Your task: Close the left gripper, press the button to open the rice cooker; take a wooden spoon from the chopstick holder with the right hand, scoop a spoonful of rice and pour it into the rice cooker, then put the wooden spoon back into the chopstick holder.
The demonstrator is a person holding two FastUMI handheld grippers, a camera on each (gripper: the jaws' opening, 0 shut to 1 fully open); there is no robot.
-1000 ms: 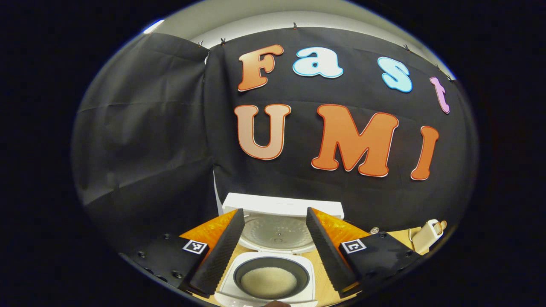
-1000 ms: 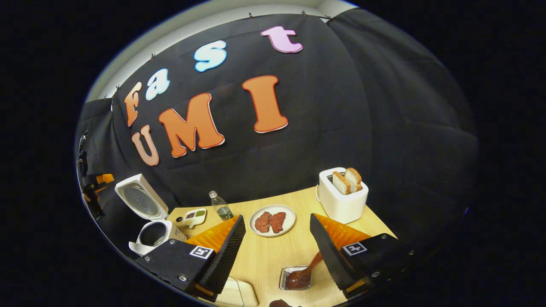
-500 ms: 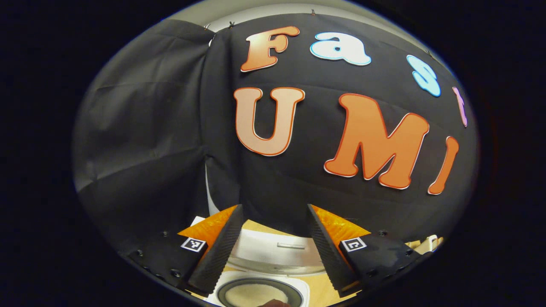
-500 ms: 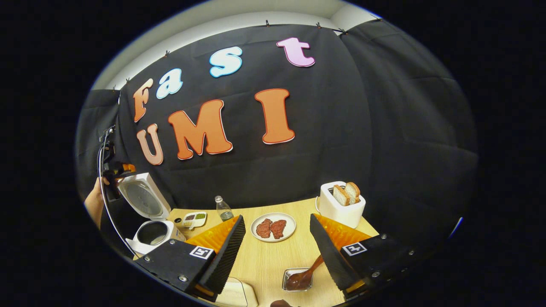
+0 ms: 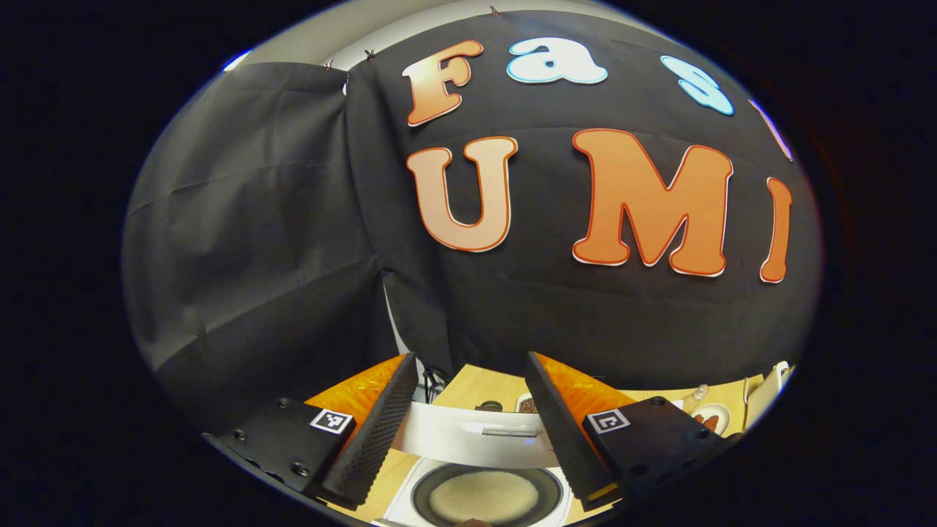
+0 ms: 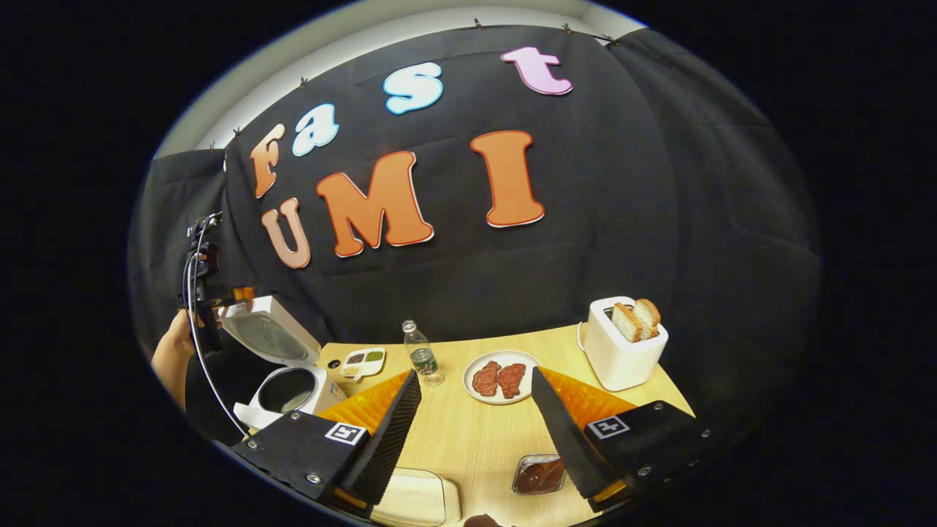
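The white rice cooker (image 6: 293, 391) stands open at the table's left end, its lid (image 6: 267, 337) tilted over the dark pot. In the left gripper view the lid's edge (image 5: 476, 439) lies across the gap between my open fingers, with the rice-filled pot (image 5: 483, 498) right below. My left gripper (image 5: 468, 359) hangs over that lid; in the right gripper view it (image 6: 238, 296) sits at the lid's top edge, held by a hand (image 6: 176, 348). My right gripper (image 6: 476, 373) is open and holds nothing. Beneath it is a small metal tin (image 6: 538, 474) with something brown inside.
On the wooden table (image 6: 468, 439) stand a water bottle (image 6: 421, 355), a plate of red meat (image 6: 501, 377), a small condiment dish (image 6: 362, 360) and a white toaster (image 6: 622, 351) with two bread slices. A white container (image 6: 413, 498) sits at the near edge.
My left gripper moved up and forward over the cooker lid, which now leans lower over the pot. The right gripper shifted a little, and the spoon handle went out of sight behind its finger.
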